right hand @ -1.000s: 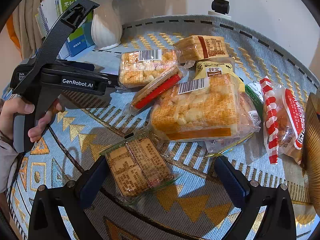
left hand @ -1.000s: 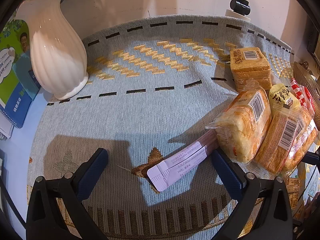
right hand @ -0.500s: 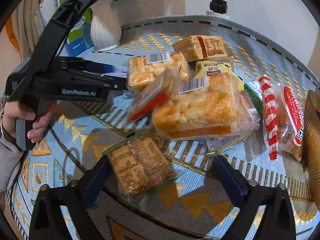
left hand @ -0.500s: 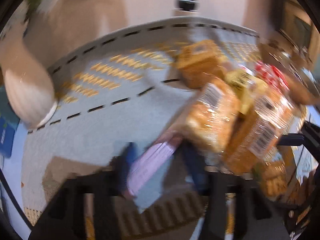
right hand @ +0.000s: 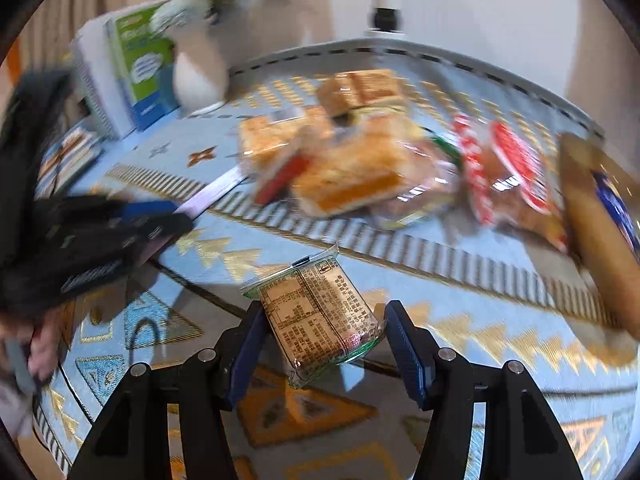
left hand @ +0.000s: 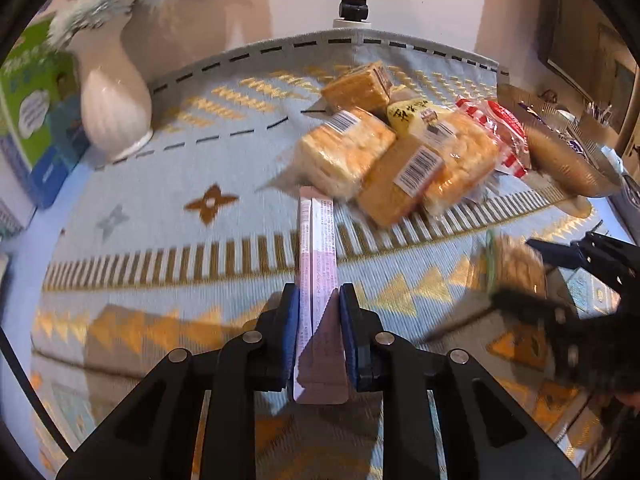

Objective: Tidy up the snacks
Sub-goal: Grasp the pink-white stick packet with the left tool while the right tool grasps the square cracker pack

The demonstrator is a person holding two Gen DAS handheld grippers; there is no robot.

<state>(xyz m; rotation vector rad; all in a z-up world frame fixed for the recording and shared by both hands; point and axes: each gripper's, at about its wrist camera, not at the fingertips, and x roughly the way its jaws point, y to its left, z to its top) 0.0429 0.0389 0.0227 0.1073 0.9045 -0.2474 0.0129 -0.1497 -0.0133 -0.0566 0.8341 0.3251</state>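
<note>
Left gripper (left hand: 319, 310) pinches pink packet (left hand: 318, 256) (edge-on).

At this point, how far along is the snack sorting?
Nothing looks sorted yet. In hand: left gripper shut on the pink stick pack; right gripper has been closing around the green-edged cracker pack, right pad not touching. Left: the heap of bread packs remains jumbled.

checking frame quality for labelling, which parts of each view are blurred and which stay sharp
Left wrist view: the pink packet in the left tool is sharp; the snack pile and right tool smear. Right wrist view: the biscuit pack is crisp; the vase and left tool streak.
</note>
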